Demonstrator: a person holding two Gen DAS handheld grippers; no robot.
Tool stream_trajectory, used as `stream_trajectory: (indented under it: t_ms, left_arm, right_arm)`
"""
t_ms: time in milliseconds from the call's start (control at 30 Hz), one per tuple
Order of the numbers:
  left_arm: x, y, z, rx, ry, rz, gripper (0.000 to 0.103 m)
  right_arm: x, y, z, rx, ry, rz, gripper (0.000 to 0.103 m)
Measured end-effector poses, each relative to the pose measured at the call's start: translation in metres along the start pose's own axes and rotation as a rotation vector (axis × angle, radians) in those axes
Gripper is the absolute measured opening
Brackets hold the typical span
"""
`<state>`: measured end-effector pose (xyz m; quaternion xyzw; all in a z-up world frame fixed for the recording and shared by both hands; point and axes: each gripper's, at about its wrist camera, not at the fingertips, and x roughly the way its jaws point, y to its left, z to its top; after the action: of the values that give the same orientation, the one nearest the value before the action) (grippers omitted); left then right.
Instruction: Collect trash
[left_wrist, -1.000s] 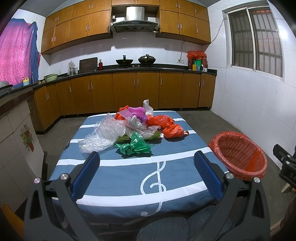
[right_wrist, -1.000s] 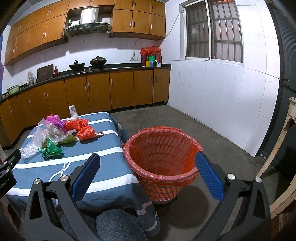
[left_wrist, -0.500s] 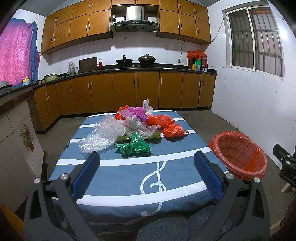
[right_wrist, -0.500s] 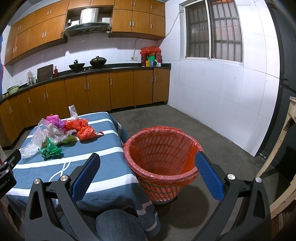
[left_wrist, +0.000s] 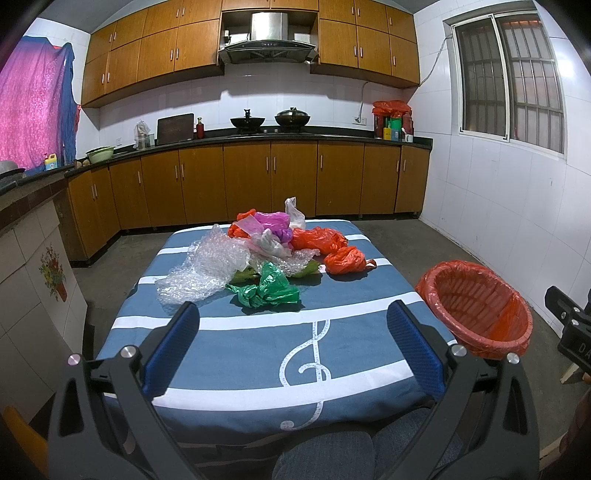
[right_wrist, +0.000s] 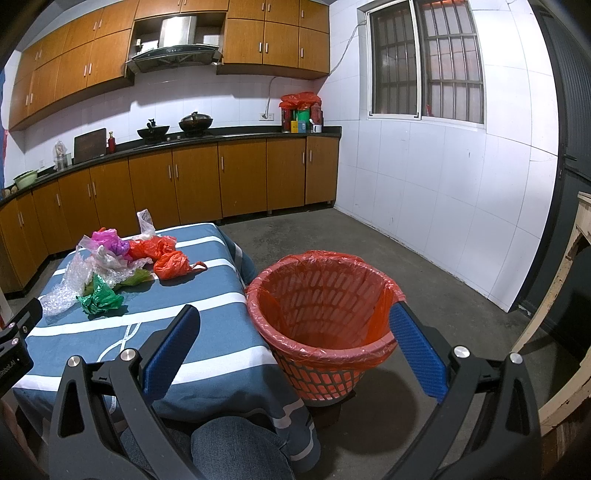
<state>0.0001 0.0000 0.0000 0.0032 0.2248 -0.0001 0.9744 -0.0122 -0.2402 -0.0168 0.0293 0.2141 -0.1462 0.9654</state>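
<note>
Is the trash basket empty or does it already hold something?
Empty: the trash basket shows only its orange liner; no trash inside.

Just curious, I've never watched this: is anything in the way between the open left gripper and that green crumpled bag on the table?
Nothing visible. Only bare tablecloth lies between the left gripper and the green bag.

My right tongs (right_wrist: 295, 339) are wide open and hold nothing. Between the two blue pads sits the red trash basket (right_wrist: 321, 321) on the floor, just beside the bench (right_wrist: 207, 314). Crumpled plastic bags (right_wrist: 110, 266) lie in a pile on the bench.
</note>
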Motion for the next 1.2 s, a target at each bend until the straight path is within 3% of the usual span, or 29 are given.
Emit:
stream_trajectory:
  t_ms: [1200]
  left_arm:
    - [0.0021, 0.0008, -0.0073, -0.010, 0.008, 0.019, 0.099]
  right_arm:
    - [0.0085, 0.0056, 0.0022, -0.010, 0.005, 0.020, 0.101]
